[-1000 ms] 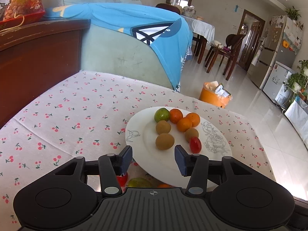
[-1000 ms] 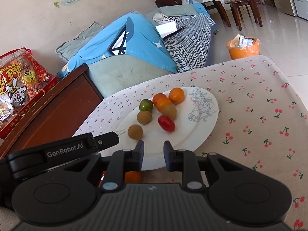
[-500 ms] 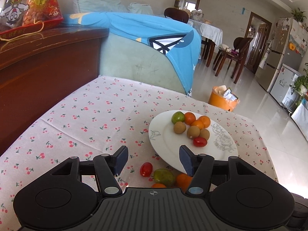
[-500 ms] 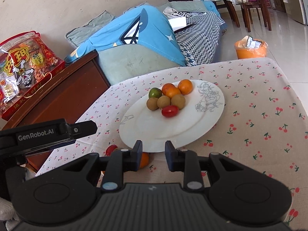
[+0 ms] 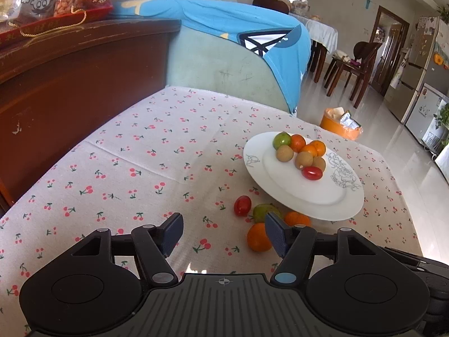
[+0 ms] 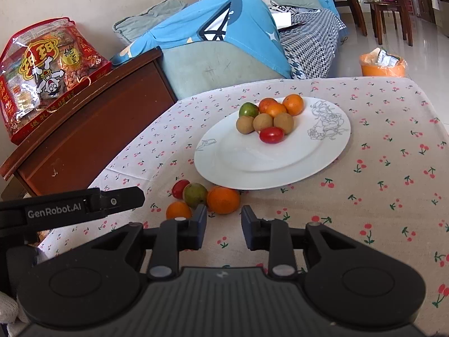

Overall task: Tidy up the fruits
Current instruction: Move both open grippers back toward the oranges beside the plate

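Both grippers, left and right, hover empty with jaws released above four loose fruits on the cloth, touching the plate. Eight fruits already sit on it. Next likely calls for closing on the nearest orange.

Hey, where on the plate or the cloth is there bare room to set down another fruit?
The near half of the white plate is bare, in front of the red tomato. The cherry-print tablecloth lies open between plate and wooden cabinet. It is crowded at the plate's near edge, where loose fruits cluster.
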